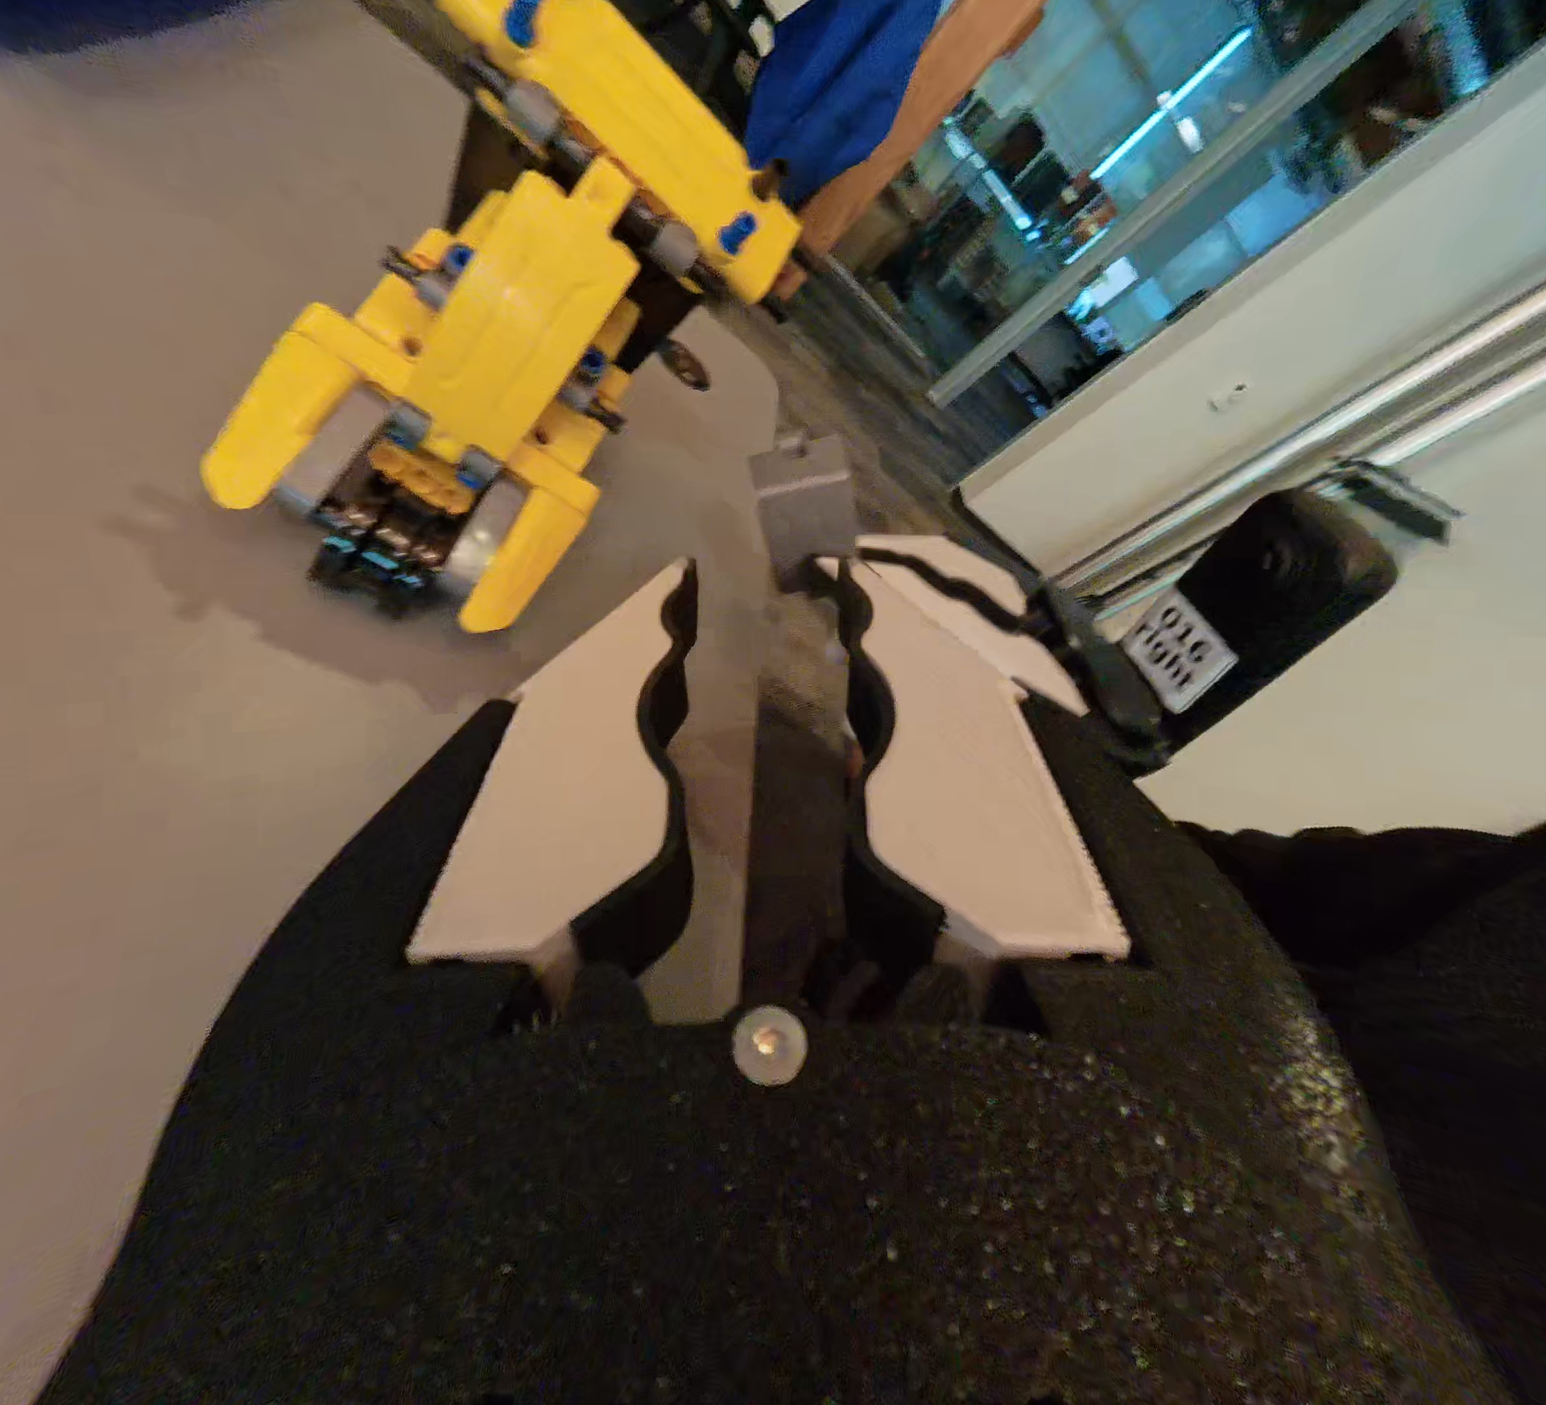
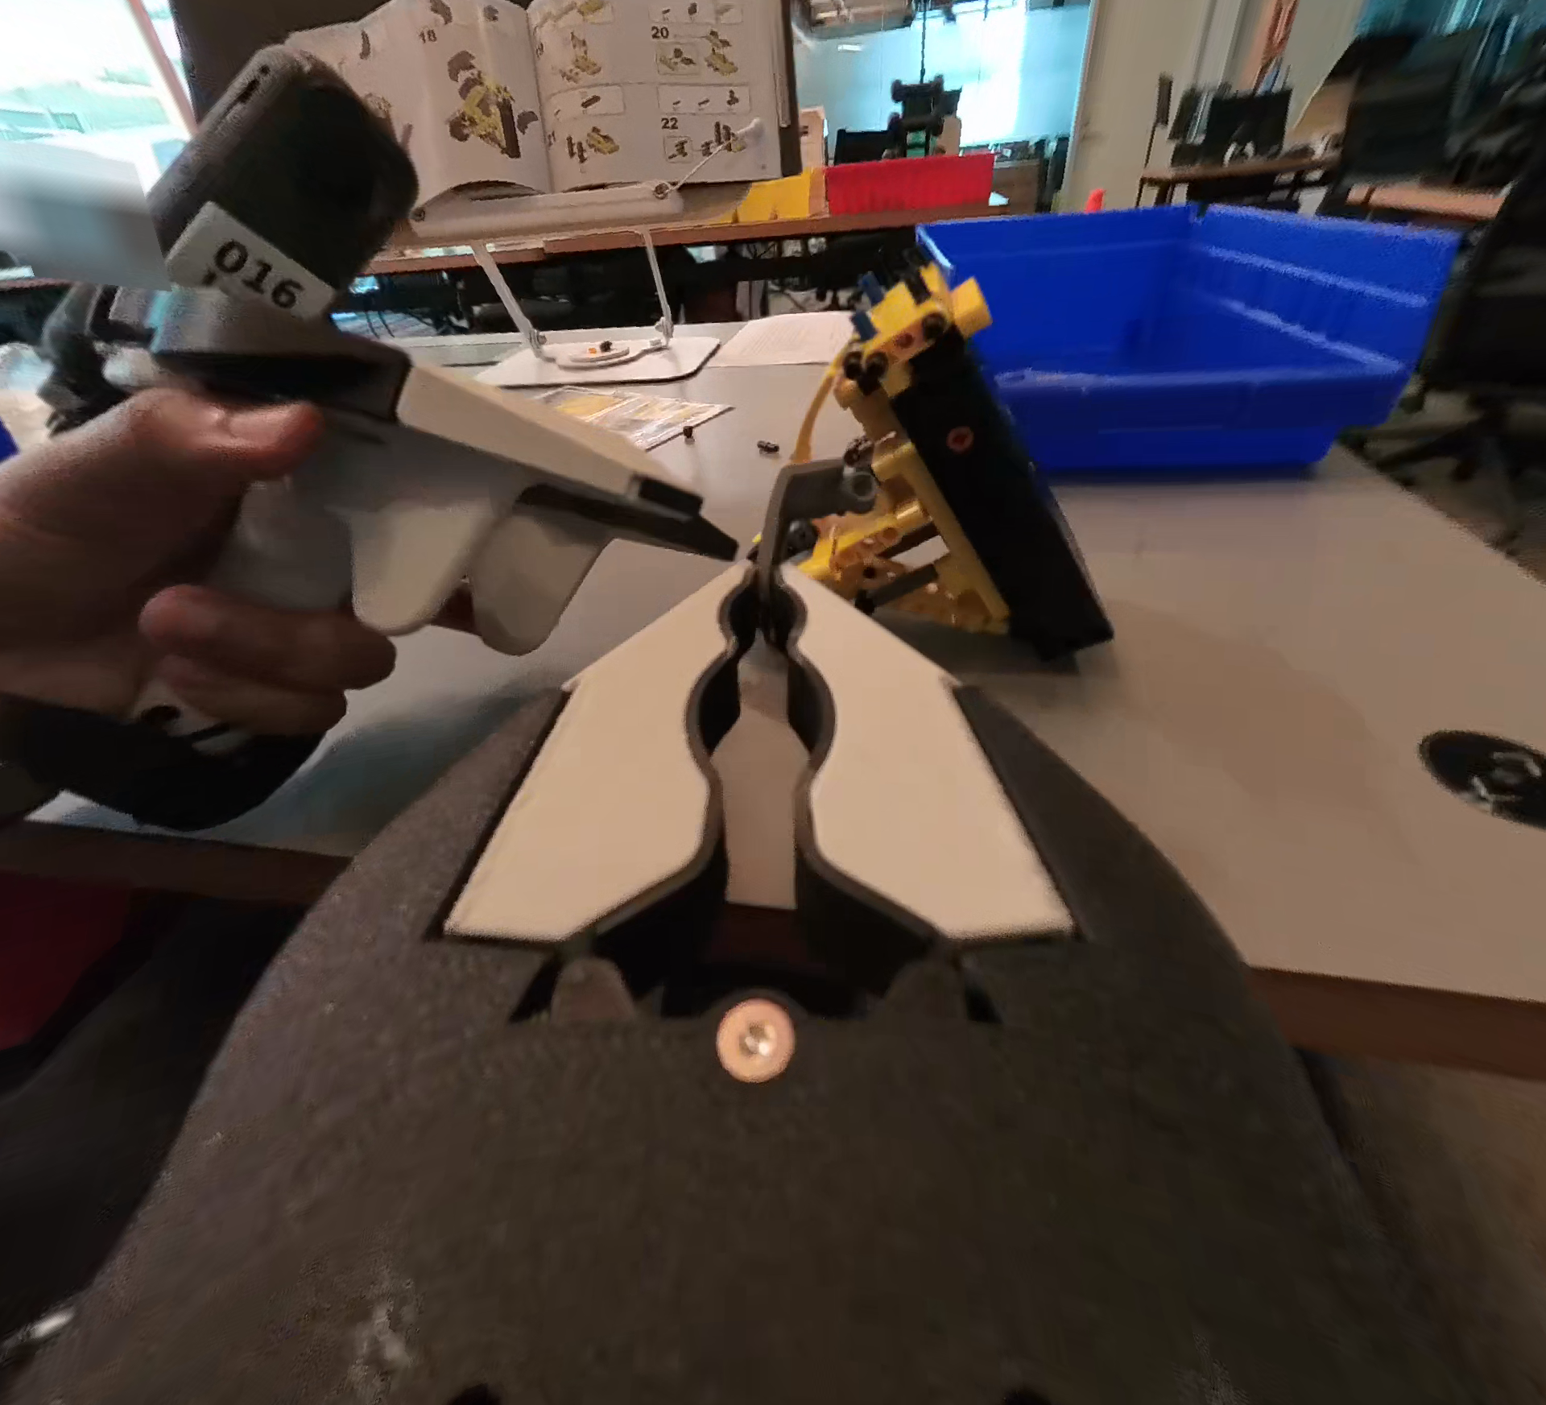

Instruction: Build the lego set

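My right gripper (image 2: 757,580) is shut on the lower end of a small grey angled building-toy piece (image 2: 807,499) and holds it above the grey table (image 2: 1213,612). Just behind the piece a yellow and black building-toy model (image 2: 945,512) leans tilted on the table. My left gripper (image 1: 765,583) is open and empty, its tips right next to the grey piece (image 1: 803,507). The left gripper also shows in the right wrist view (image 2: 711,537), held by a hand (image 2: 142,528). In the left wrist view the model (image 1: 502,327) lies to the left, and the right gripper's white fingers (image 1: 945,587) come in from the right.
A blue bin (image 2: 1213,344) stands behind the model at the right. An open instruction booklet (image 2: 569,93) sits on a stand at the back. A leaflet (image 2: 636,407) and small black pins (image 2: 765,447) lie on the table. A black round grommet (image 2: 1489,779) is set in the table at the right. Left and right tips are no more than a few centimetres apart.
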